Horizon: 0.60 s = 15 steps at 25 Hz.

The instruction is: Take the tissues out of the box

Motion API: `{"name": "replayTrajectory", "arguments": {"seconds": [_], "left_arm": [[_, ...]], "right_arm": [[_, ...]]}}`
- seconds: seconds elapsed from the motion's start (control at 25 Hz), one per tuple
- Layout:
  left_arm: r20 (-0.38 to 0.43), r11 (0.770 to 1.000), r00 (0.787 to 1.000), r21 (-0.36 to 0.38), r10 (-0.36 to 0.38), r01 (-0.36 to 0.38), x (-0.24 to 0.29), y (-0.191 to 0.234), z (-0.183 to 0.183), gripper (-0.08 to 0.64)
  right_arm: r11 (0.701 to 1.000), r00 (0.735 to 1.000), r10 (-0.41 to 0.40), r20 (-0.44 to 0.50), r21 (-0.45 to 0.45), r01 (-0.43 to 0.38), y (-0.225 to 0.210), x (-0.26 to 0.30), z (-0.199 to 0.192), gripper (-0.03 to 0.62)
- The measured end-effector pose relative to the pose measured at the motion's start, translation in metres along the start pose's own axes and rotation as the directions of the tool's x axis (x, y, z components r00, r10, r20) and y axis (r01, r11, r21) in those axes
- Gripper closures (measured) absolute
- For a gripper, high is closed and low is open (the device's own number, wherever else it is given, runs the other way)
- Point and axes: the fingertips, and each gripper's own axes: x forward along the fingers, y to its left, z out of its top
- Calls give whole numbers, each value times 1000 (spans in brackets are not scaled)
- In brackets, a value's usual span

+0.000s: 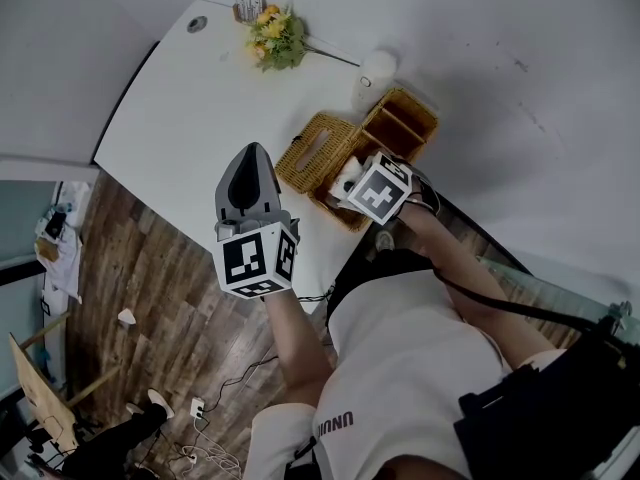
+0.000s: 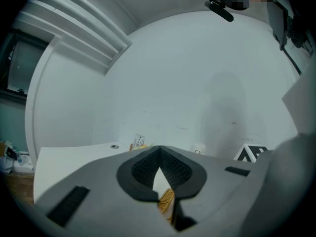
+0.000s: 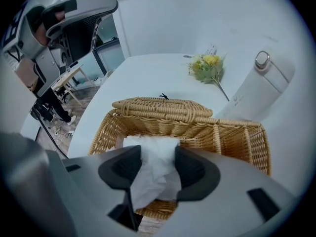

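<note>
A wicker tissue box (image 1: 345, 208) stands at the near edge of the white table (image 1: 180, 118), its woven lid (image 1: 312, 150) lying off to the left. In the right gripper view the box (image 3: 232, 132) is open and a white tissue (image 3: 154, 154) rises out of it. My right gripper (image 3: 156, 174) points steeply down into the box, and both pads press the bunched tissue. In the head view its marker cube (image 1: 380, 190) hides the jaws. My left gripper (image 1: 250, 153) is held level off the table, left of the box, jaws together with nothing between them (image 2: 159, 151).
A second wicker compartment (image 1: 402, 120) adjoins the box. A white pump bottle (image 1: 373, 73) and a bunch of yellow flowers (image 1: 275, 36) stand farther back, with a small card holder (image 1: 248, 4). Below the table edge are wooden floor (image 1: 150, 298) and loose cables.
</note>
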Motion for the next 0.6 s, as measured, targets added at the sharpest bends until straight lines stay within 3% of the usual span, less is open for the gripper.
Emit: {"name": "replayTrajectory", "arguments": {"seconds": [0.6], "left_arm": [[-4,1000,1000,11,28,-28,-8,1,-1,548]], "right_arm": [[1000,999,-3,40,-29,4,4,-7,2,394]]}}
